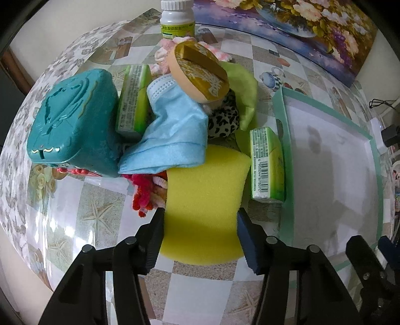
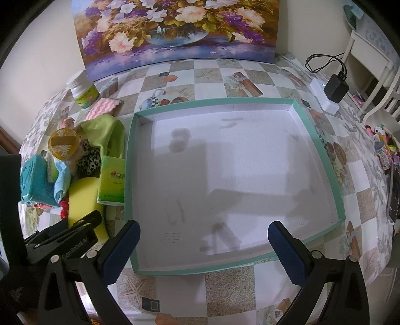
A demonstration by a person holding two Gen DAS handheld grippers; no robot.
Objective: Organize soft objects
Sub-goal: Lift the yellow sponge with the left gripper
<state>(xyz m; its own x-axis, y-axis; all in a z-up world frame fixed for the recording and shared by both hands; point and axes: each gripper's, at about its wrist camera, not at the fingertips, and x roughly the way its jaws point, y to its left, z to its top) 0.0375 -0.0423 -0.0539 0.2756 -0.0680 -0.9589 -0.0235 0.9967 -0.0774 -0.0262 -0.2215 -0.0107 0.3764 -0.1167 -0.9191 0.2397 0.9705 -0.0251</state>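
Note:
A yellow sponge (image 1: 205, 180) lies on the checked tablecloth at the front of a heap of things. My left gripper (image 1: 200, 215) points down over it, one finger on each side, and the pads press its edges. Behind the sponge lie a blue face mask (image 1: 175, 132), a leopard-print cloth (image 1: 222, 122), a lime cloth (image 1: 242, 87) and a red fluffy piece (image 1: 142, 192). A shallow white tray (image 2: 212, 101) with a teal rim stands to the right, nothing in it. My right gripper (image 2: 203, 226) hangs open over the tray's near edge, holding nothing.
A teal box (image 1: 75, 125), two green tissue packs (image 1: 267, 165) (image 1: 132, 100), a round gold-topped lid (image 1: 200, 72) and a white bottle (image 1: 177, 17) crowd the heap. A flower painting (image 2: 175, 32) leans at the back. A charger (image 2: 335, 87) sits far right.

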